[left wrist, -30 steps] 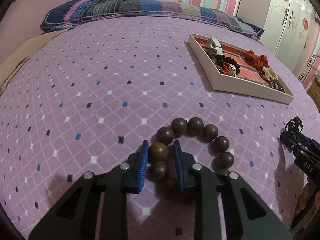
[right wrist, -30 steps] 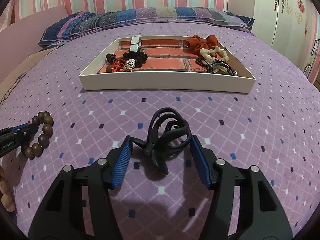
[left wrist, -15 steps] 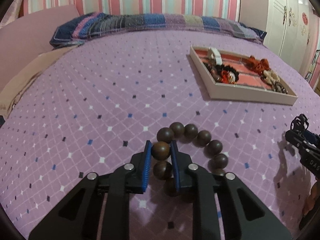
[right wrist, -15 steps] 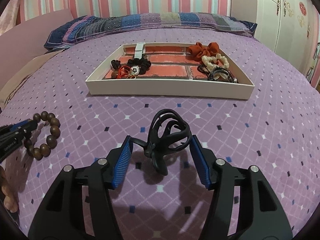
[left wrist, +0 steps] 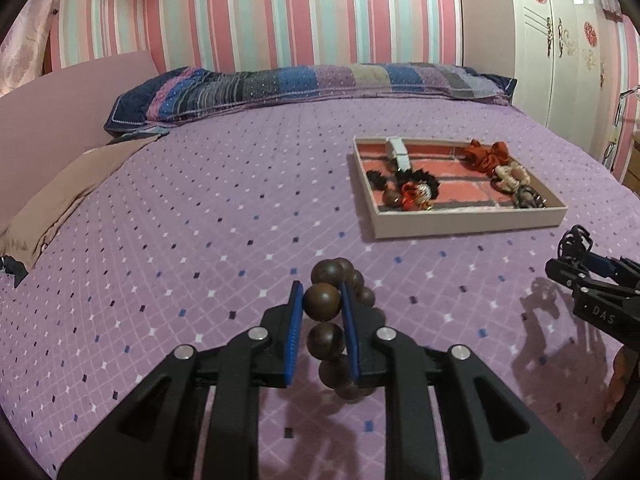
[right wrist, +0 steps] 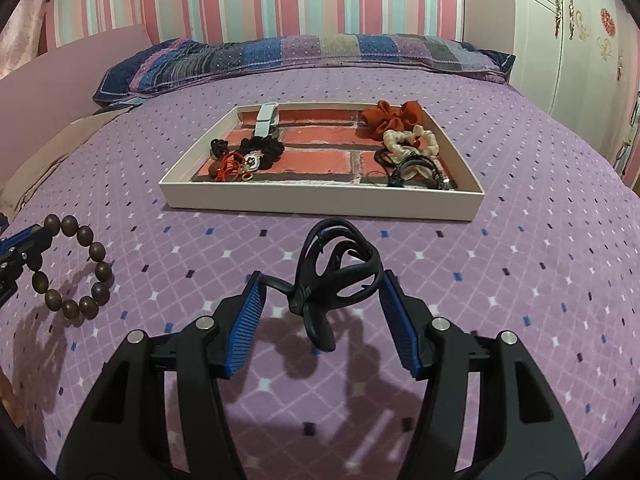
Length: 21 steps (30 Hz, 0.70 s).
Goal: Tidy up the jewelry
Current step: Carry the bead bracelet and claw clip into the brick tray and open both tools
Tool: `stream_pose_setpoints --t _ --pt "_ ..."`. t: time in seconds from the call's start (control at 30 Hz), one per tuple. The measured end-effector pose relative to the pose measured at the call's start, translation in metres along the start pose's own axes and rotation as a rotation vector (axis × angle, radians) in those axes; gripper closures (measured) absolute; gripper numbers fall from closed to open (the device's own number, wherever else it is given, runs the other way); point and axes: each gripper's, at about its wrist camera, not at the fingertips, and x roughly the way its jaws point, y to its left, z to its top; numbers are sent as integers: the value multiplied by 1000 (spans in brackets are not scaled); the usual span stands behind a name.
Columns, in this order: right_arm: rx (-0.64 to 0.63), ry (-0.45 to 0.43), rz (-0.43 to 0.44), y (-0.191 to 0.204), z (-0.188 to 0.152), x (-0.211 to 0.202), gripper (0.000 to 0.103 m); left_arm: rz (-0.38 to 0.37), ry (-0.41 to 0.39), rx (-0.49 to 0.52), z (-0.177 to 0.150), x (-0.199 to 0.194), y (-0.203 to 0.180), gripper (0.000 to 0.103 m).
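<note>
Jaws of the left gripper (left wrist: 322, 308) have just been closing, and now they squeeze one brown bead of the bead bracelet (left wrist: 325, 307). More beads hang below and behind that bead, low in the middle of the left wrist picture. In the right wrist picture the bracelet hangs as a ring at the left edge, lifted off the purple bed cover (right wrist: 520, 280), with its shadow on the cover under it. Jaws of the right gripper (right wrist: 320, 304) stand about half open, and the black hair claw (right wrist: 336, 276) sits between them. Its handle touches the left blue pad and its round side is against the right pad, so it looks held. The white tray (right wrist: 320, 202) lies on the bed past the claw, in the upper middle of that picture. Inside it are a red bow (right wrist: 394, 118), a cream scrunchie (right wrist: 408, 140) and black hair ties (right wrist: 260, 148). A striped pillow (left wrist: 304, 84) lies at the far end of the bed.
</note>
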Motion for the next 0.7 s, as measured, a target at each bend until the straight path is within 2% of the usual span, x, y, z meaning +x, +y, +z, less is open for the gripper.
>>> stream_pose_setpoints --t 0.23,0.5,0.7 --pt "-24 -7 19 -17 10 -7 45 -7 -35 -9 17 -13 -17 83" --pt "-15 -10 21 -40 26 -8 45 -49 -60 -10 45 -20 -33 83" --pt "21 -29 11 -61 53 -6 45 -98 -80 -3 75 -12 -54 83"
